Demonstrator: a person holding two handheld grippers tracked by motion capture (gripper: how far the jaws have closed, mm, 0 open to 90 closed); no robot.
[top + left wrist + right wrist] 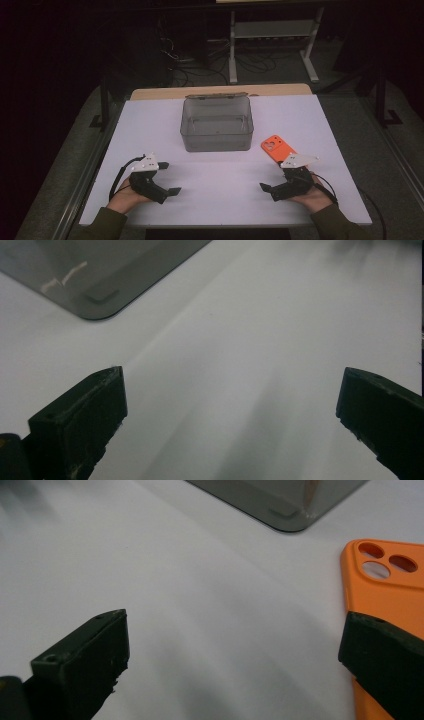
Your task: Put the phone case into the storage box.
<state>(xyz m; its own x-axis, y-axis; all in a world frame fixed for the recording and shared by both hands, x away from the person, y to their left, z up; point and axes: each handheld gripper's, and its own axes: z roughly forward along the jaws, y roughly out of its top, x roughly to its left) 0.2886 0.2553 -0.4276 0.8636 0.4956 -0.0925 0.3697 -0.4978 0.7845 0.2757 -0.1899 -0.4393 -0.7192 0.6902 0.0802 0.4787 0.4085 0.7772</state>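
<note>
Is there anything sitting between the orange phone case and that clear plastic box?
No. In the high view, only bare white table separates the orange phone case from the clear box; the right gripper view shows the same gap.

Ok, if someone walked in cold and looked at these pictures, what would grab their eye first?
Probably the orange phone case, the one bright thing on the white table, lying flat just beyond the right gripper. Next comes the clear grey plastic bin standing empty at the middle of the table's far half. Both grippers rest near the front edge, the left gripper opposite the right, jaws wide apart and holding nothing.
</note>
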